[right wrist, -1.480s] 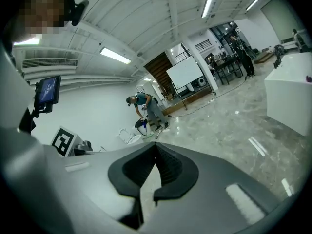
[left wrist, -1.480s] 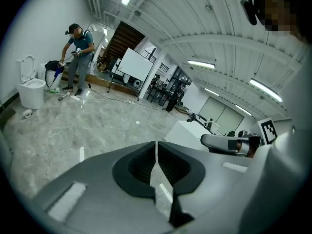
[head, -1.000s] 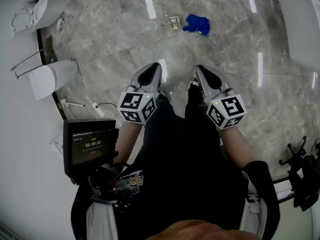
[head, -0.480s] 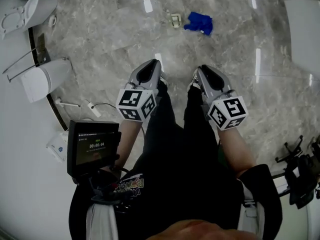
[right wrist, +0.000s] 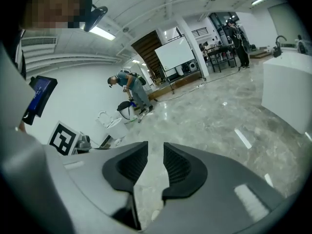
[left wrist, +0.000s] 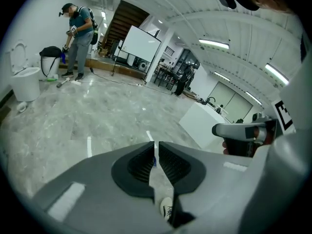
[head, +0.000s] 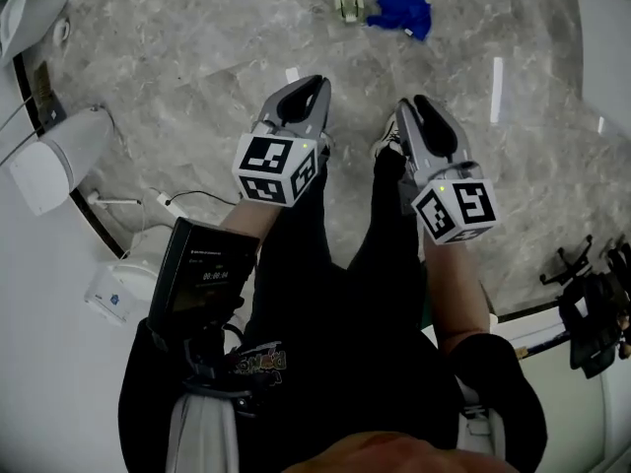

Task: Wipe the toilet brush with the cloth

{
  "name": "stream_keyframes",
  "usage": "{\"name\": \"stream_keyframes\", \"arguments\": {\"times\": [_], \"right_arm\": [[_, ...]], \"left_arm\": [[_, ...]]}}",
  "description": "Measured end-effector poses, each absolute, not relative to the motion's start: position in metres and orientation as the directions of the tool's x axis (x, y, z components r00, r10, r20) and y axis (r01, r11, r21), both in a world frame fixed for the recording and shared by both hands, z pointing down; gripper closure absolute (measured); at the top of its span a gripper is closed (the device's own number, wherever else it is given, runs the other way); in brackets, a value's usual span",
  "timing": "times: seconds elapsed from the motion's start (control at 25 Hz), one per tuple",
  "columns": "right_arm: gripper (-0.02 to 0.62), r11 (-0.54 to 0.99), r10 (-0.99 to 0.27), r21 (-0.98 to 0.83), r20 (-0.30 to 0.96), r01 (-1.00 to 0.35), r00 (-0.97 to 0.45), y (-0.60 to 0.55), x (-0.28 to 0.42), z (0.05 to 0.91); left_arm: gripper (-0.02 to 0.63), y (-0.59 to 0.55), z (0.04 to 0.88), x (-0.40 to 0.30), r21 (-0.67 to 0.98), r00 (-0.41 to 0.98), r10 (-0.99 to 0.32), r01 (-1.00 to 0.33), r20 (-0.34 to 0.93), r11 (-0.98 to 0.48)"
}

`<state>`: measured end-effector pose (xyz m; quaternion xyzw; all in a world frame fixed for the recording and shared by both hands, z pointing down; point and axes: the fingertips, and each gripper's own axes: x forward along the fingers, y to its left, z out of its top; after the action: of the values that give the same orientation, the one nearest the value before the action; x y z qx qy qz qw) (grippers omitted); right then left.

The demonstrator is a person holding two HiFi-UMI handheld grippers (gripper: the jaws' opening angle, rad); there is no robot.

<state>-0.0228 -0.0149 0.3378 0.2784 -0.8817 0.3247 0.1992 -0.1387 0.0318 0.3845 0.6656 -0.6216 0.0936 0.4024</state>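
Holding both claws over the floor: left gripper [head: 315,87] clenched, empty; right gripper [head: 414,106] released, jaws just been opening, nothing between. Blue cloth [head: 399,13] lies well ahead of both tips.

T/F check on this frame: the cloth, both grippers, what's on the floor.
1. The cloth lies on the floor. True.
2. The right gripper holds the cloth. False: its fingers stand apart and have just been opening, with nothing between them. The cloth lies on the floor ahead.
3. The left gripper is nearly shut and empty. True.
4. In the head view, the cloth lies left of the small white object. False: it lies just to that object's right.
5. A toilet stands at the head view's left edge. True.
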Motion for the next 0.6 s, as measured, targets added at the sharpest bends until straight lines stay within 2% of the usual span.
{"name": "stream_keyframes", "arguments": {"times": [0.12, 0.28, 0.48, 0.6], "right_arm": [[0.481, 0.618, -0.396, -0.444, 0.537, -0.649, -0.745, -0.031, -0.021, 0.362], [0.452, 0.602, -0.364, -0.475, 0.553, -0.642, -0.750, -0.047, -0.021, 0.403], [0.437, 0.685, -0.284, -0.457, 0.549, -0.567, -0.786, -0.061, -0.022, 0.448], [0.429, 0.751, -0.231, -0.419, 0.557, -0.510, -0.798, -0.068, -0.022, 0.497]], "left_arm": [[0.578, 0.023, 0.412, -0.142, 0.419, 0.193, -0.751, -0.900, 0.631, 0.121], [0.578, 0.008, 0.440, -0.142, 0.391, 0.174, -0.756, -0.913, 0.631, 0.117], [0.578, -0.005, 0.476, -0.139, 0.385, 0.077, -0.792, -0.899, 0.606, 0.207], [0.566, -0.009, 0.508, -0.128, 0.387, 0.070, -0.812, -0.901, 0.579, 0.198]]}}
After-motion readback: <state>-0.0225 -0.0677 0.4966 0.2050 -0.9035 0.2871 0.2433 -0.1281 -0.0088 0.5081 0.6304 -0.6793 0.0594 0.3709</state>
